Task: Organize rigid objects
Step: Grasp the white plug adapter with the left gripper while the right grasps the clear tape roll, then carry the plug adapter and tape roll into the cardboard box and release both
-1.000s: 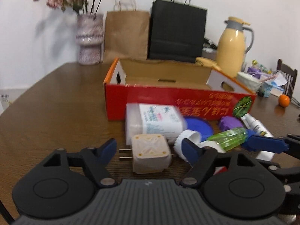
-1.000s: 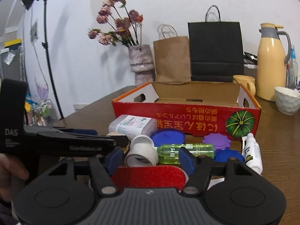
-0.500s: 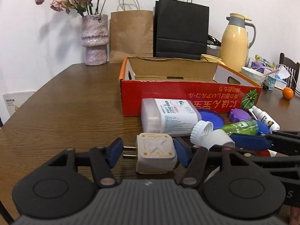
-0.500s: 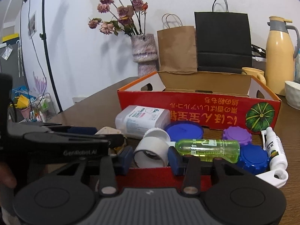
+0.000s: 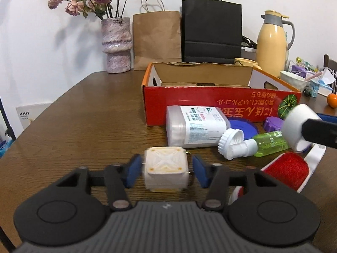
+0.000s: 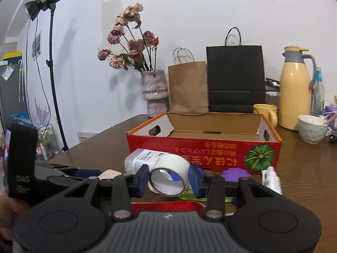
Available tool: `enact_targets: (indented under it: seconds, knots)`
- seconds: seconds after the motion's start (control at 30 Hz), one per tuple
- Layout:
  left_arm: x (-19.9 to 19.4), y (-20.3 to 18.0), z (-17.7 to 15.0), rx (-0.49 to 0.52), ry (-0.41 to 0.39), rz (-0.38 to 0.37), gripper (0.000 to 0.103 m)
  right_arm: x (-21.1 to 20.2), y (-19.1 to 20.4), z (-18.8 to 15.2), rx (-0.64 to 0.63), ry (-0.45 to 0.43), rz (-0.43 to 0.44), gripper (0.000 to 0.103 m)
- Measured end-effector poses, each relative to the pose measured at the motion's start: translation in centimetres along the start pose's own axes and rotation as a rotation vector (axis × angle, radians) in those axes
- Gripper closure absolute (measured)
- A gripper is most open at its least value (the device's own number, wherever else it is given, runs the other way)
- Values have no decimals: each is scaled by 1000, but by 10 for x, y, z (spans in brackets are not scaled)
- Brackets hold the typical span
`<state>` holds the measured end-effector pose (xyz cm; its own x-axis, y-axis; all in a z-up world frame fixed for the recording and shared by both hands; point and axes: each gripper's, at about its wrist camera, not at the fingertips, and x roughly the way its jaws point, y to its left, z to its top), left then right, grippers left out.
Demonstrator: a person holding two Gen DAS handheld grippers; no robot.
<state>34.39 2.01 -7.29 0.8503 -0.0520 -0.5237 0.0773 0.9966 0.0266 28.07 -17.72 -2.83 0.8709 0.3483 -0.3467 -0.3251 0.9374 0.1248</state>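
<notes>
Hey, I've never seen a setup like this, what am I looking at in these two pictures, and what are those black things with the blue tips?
Those are two handheld grippers, each carried by a person, with a fisheye camera looking along its fingers. One picture comes from the left gripper, which has a cream plug adapter between its blue pads. The other comes from the right gripper, which holds a roll of clear tape raised off the wooden table. Beyond them stands an open red cardboard box, with a white plastic container, a green bottle and a red brush lying in front.

Left hand-held gripper and right hand-held gripper both clamp narrowly.
</notes>
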Motion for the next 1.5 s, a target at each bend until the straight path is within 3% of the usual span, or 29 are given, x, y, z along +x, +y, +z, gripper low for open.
enact_targets:
  seconds: [0.03,0.17,0.3,0.47,0.6,0.7,0.87,1.27,1.43,1.5]
  knots:
    - [-3,-1,0,-6,-8,9,61,-4,-2,-1,-1,-2,-2,63]
    - [-30,0,3,-54,-67,5,61,-27,-8,-2,-9,-21,-20,63]
    - [-75,-7,2,-52,-161,51,61,-62,-16,-4,-33,-53,-54,63]
    - [-166,-21,-18,-66,-255,45,61,-117,-17,-18,-17,-80,-71,63]
    - [-220,-36,-38,-20,-322,48,61,-156,-8,-36,11,-99,-71,63]
    - [-245,-34,-43,-37,-332,10,61,-178,0,-43,5,-123,-69,63]
    - [-278,-39,-48,-22,-449,45,61,-210,16,-47,-22,-179,-77,63]
    - [-253,-33,-37,-60,-442,11,61,-180,8,-36,-11,-158,-72,63]
    - [-211,-20,7,-84,-430,-30,61,-143,-19,-4,25,-160,-53,63]
    - [-184,-12,32,-103,-395,-88,61,-120,-35,18,44,-149,-29,63]
